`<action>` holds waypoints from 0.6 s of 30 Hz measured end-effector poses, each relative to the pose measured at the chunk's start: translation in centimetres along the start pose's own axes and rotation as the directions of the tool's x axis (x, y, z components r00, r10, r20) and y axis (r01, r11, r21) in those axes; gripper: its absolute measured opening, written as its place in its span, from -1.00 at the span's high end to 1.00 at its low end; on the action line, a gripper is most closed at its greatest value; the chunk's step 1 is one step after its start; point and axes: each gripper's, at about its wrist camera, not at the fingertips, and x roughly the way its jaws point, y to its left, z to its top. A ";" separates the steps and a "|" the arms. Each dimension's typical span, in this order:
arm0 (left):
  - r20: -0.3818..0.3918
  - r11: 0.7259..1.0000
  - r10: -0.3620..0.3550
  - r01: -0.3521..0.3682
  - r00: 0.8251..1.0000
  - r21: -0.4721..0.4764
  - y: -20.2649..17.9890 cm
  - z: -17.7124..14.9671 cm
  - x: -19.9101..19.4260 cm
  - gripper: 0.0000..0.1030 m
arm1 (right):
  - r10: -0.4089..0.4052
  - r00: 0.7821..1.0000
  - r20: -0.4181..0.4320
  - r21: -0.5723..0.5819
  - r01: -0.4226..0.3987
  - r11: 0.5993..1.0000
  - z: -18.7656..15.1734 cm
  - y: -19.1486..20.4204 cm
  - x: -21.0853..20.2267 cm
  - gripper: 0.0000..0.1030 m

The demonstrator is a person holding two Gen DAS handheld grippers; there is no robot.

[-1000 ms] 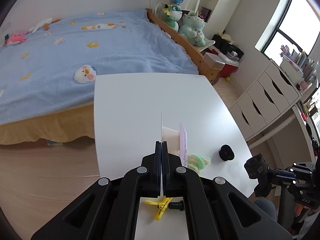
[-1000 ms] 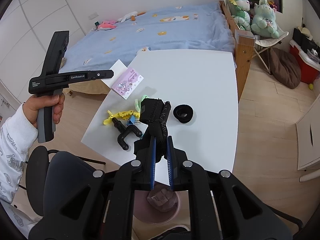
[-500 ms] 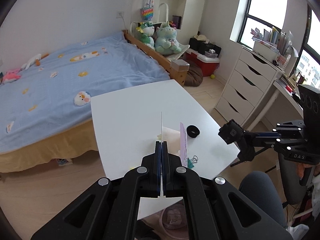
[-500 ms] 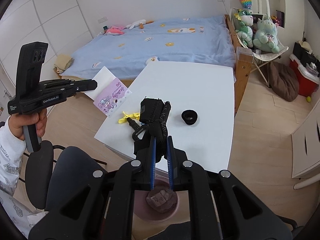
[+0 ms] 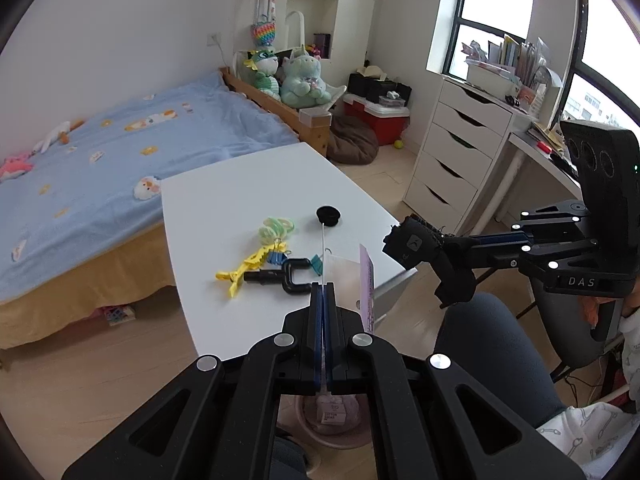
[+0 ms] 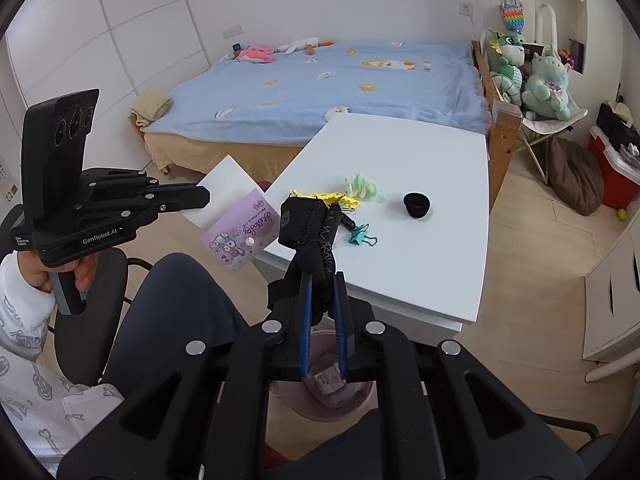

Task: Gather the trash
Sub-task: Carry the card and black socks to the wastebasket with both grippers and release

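Jaws pinch purple card (left), black strap (right).

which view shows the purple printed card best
The right wrist view: the purple card faces that camera, its print showing, held in the left tongs. The left wrist view shows only its thin edge.

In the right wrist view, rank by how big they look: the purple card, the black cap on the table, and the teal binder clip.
1. purple card, though it's nearer the camera
2. black cap
3. teal binder clip, close to the cap in size
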 end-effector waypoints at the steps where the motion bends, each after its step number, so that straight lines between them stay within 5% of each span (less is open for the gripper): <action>1: -0.007 1.000 0.000 0.001 1.000 0.004 -0.3 -0.5 0.0 1.00 | -0.002 1.000 -0.001 -0.001 0.002 1.000 -0.3 0.2 -0.1 0.81; 16: -0.082 0.998 -0.044 0.047 0.996 0.030 -3.4 -5.1 1.2 0.99 | -0.008 0.999 -0.032 0.037 0.009 0.999 -3.9 0.5 -0.4 0.81; 18: -0.085 0.998 -0.043 0.046 0.995 0.043 -3.6 -5.0 1.3 0.88 | -0.009 0.999 -0.032 0.040 0.010 0.999 -4.0 0.4 -0.4 0.81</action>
